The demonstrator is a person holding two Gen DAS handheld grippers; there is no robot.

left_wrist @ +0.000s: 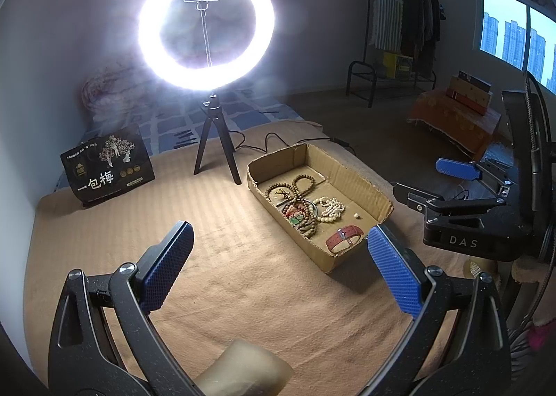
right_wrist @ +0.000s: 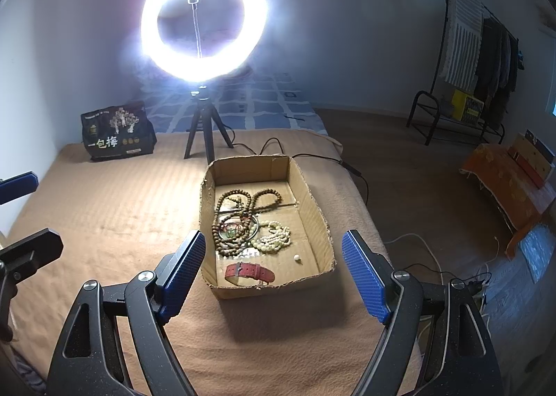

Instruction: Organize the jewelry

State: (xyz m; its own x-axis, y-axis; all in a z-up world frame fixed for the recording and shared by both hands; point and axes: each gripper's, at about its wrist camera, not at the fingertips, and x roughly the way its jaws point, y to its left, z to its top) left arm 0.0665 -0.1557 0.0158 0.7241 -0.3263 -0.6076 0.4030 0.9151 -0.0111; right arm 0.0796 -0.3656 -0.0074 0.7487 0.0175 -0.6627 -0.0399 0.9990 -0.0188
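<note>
A shallow cardboard box (left_wrist: 351,166) (right_wrist: 312,208) lies on a tan blanket. Inside are brown wooden bead strings (left_wrist: 295,187) (right_wrist: 236,201), a cream bead strand (left_wrist: 330,209) (right_wrist: 274,238), a red strap watch (left_wrist: 344,238) (right_wrist: 248,272) and one loose pale bead (left_wrist: 356,216) (right_wrist: 297,258). My left gripper (left_wrist: 278,257) hovers open over the blanket, left of and nearer than the box, holding nothing. My right gripper (right_wrist: 274,264) stands open above the box's near end, with nothing between its blue pads. The right gripper also shows in the left wrist view (left_wrist: 448,180).
A lit ring light on a small tripod (left_wrist: 215,146) (right_wrist: 205,139) stands behind the box, its cable (right_wrist: 271,146) trailing on the blanket. A black printed bag (left_wrist: 107,166) (right_wrist: 118,135) sits at the back left. A clothes rack (right_wrist: 469,66) and an orange bench (right_wrist: 504,180) stand on the floor to the right.
</note>
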